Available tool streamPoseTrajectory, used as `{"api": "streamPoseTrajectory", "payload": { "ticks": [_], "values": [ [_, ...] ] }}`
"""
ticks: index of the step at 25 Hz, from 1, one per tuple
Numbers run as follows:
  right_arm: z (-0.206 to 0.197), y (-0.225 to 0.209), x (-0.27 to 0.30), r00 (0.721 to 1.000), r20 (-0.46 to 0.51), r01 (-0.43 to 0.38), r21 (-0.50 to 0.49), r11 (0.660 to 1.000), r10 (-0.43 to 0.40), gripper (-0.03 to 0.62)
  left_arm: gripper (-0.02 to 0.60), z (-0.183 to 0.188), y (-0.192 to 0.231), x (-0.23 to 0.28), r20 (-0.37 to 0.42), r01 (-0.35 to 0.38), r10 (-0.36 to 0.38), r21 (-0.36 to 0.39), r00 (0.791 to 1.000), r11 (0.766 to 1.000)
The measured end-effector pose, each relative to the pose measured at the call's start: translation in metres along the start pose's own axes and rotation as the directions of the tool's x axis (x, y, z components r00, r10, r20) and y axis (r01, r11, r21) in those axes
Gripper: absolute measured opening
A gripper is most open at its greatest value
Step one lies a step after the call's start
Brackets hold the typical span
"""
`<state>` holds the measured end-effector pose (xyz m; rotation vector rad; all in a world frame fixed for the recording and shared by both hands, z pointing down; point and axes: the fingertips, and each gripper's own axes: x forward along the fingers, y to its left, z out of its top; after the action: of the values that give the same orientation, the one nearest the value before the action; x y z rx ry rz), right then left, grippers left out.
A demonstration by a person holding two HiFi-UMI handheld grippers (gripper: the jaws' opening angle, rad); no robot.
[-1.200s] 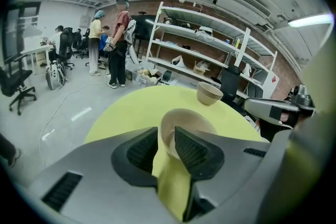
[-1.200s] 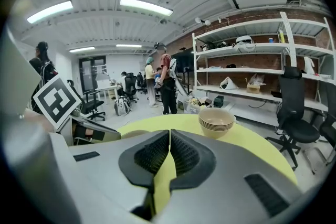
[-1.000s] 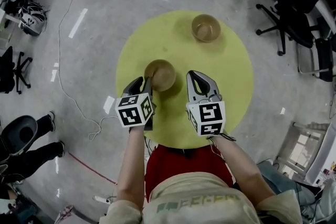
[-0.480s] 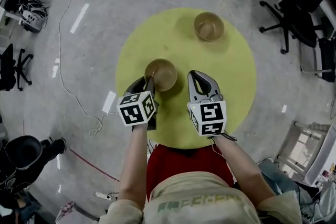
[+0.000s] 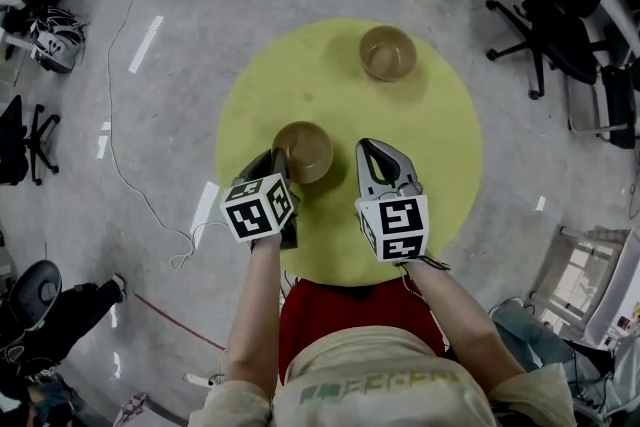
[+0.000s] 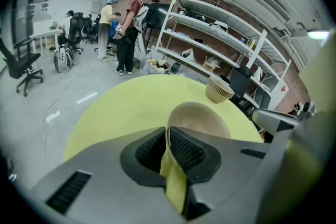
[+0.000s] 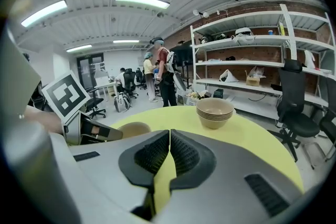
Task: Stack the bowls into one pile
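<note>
Close to the near edge of the yellow bench (image 5: 300, 75): left tool (image 6: 167, 131) pinching the rim of a lone bowl (image 5: 305, 150). Beside it, right tool (image 7: 169, 134) closed tight, empty. Farther back, near the far edge: pile of bowls (image 5: 388, 53), well apart.

left gripper (image 5: 277, 160), jaws clamped on near rim of bowl (image 5: 305, 150), right gripper (image 5: 376, 151), jaws closed on nothing, just right of that bowl, left forearm (image 5: 250, 315) and right forearm (image 5: 455, 315) both extended forward
</note>
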<state>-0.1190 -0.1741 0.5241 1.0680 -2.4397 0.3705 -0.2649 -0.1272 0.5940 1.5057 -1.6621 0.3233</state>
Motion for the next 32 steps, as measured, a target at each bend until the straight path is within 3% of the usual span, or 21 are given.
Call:
{"api": "streamPoseTrajectory", "payload": {
  "ticks": [16, 32],
  "values": [
    [0.002, -0.008, -0.024, 0.999, 0.024, 0.047, 0.018, 0.999, -0.047, 0.037, 0.034, 0.006, -0.016, -0.014, 0.025, 0.019, -0.019, 0.033, 0.999, 0.999],
    [0.006, -0.003, -0.076, 0.992, 0.071, 0.099, 0.034, 0.994, -0.102, 0.037, 0.034, 0.026, -0.063, -0.061, 0.107, 0.072, -0.088, 0.141, 0.990, 0.987]
  ]
}}
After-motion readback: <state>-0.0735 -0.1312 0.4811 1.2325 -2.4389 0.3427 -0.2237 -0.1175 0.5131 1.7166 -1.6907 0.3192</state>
